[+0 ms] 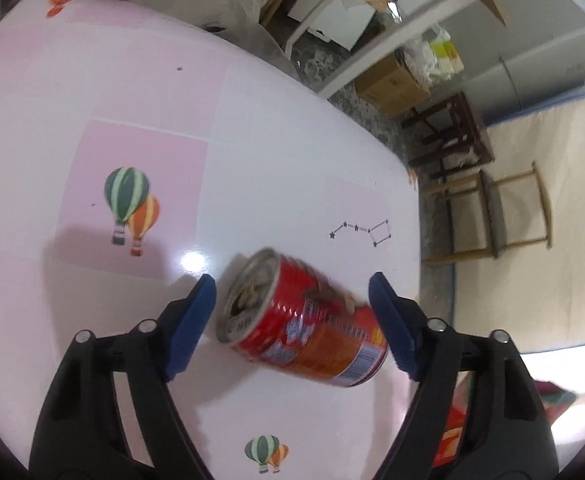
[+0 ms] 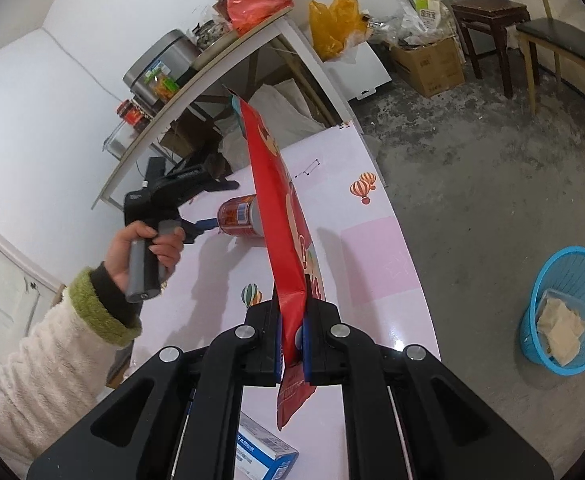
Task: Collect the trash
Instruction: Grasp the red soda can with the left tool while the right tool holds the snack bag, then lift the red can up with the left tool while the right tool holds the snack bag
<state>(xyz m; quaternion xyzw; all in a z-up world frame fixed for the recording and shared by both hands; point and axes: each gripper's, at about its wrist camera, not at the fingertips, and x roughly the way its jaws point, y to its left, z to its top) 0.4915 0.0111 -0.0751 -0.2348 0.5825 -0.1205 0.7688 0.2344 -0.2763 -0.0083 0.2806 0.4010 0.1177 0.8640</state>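
White walls, grey concrete floor [image 2: 472, 200], cluttered shelf [image 2: 212, 64], dark stool [image 2: 488, 12], wooden chair [image 2: 564, 56].

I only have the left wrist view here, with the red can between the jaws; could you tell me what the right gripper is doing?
Observer: The right gripper is shut on a flat red packet, held upright above the table.
Operator: Thank you. Is there a bin anywhere?
Observer: Yes, a blue basket stands on the floor beyond the table's edge.
Operator: Is it empty?
Observer: No, a clear tub with pale paper lies in it.
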